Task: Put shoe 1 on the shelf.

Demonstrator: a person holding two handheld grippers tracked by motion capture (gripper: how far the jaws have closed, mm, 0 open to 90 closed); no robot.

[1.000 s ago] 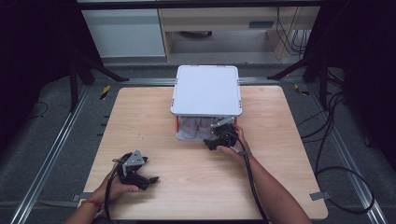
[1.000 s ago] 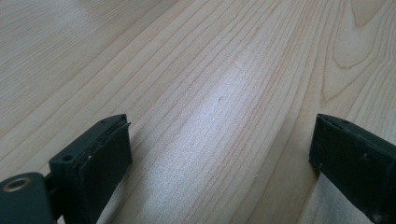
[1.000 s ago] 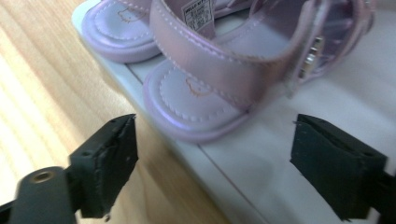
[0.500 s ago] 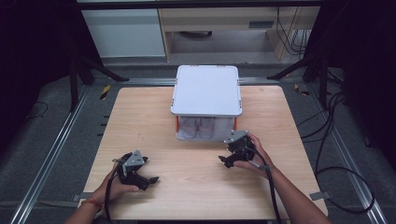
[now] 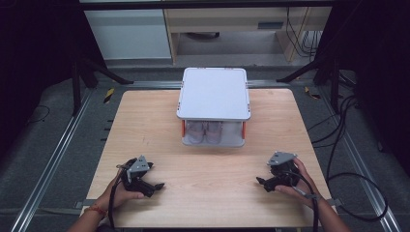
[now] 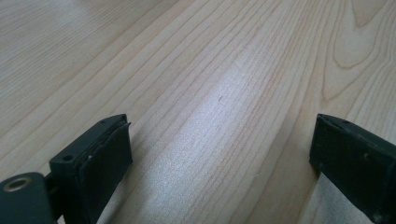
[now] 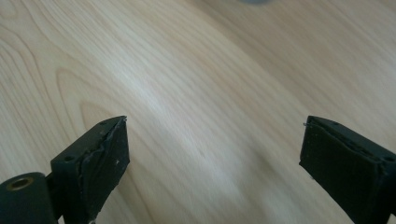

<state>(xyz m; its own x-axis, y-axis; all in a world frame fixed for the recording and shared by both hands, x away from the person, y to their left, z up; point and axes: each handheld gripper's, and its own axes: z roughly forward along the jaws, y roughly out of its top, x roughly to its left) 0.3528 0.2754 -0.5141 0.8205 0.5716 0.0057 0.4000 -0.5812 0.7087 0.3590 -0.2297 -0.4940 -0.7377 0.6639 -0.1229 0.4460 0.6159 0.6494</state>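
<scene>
Spanning the frame: pale wooden table, grain running lengthwise, seen from above with dark floor and metal rails on either side.
Standing at the far middle: white lidded box, flat lid shut, orange posts at the front corners, clear lower front showing pale items inside, too blurred to identify.
Resting at the near left: left hand wrapped around the left gripper, grey three-cornered plate on top, low over the bare wood, well apart from the box.
Resting at the near right: right hand wrapped around the right gripper, pointing inward toward the table's middle, near the box's front right corner but clear of it.
Trailing off the near edge: black cable from the right gripper, passing over the wrist.
Left jaws: spread wide in the left gripper view, nothing but wood grain between the two black pads.
Right jaws: just been opening, now spread wide in the right gripper view, bare tabletop between them, nothing held.
</scene>
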